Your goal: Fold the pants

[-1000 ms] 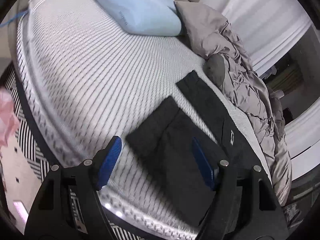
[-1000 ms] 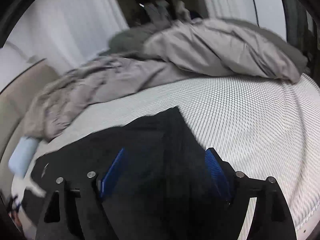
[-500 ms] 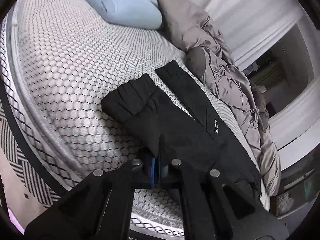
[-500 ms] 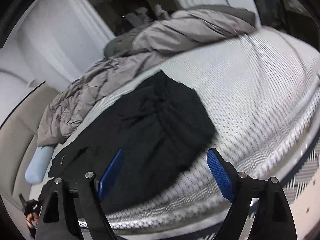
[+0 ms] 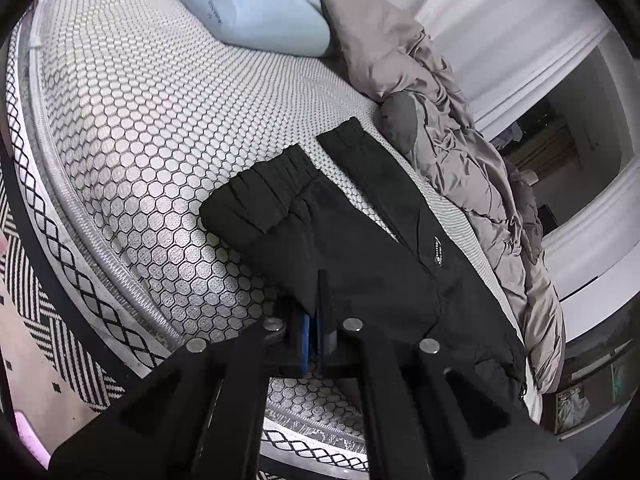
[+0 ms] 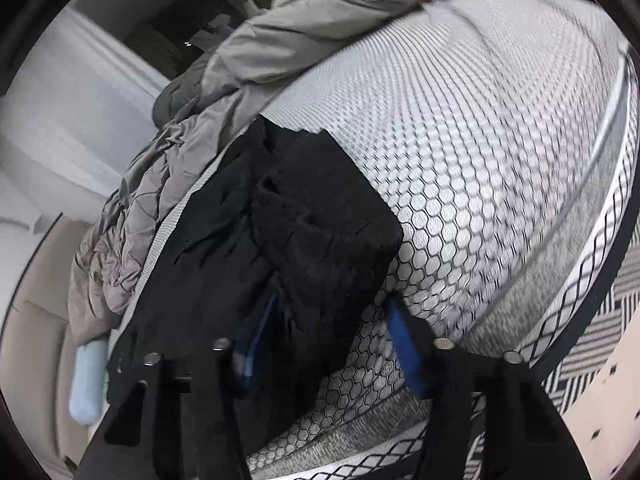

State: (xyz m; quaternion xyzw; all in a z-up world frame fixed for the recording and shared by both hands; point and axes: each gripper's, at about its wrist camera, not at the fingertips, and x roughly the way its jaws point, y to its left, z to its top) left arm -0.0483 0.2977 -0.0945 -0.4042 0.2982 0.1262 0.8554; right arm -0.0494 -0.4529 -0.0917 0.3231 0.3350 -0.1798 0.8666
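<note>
black pants (image 5: pixel 360 248): laid flat on the white honeycomb-patterned mattress (image 5: pixel 140 128), near its front edge; two cuffed leg ends are seen toward 12 o'clock in the left wrist view, the nearer leg lying partly over the other. a small white logo (image 5: pixel 437 252) is seen on the far leg, toward 3 o'clock.

left gripper (image 5: pixel 314 336): jaws brought together and clamped on the near edge of the pants, at 6 o'clock; the blue pads are almost hidden by the fabric.

right gripper (image 6: pixel 328 344): jaws closing, still apart; a dark fold of the pants is seen between them, lying against the left pad (image 6: pixel 260 332), while the right pad (image 6: pixel 404 344) stands clear over the mattress.

grey duvet (image 5: pixel 460 152): bunched beside the pants, from 1 to 4 o'clock.

light blue pillow (image 5: pixel 248 4): at 12 o'clock, touching the duvet.

black-and-white patterned rug (image 5: pixel 36 312): below the mattress, at 8 o'clock.
</note>
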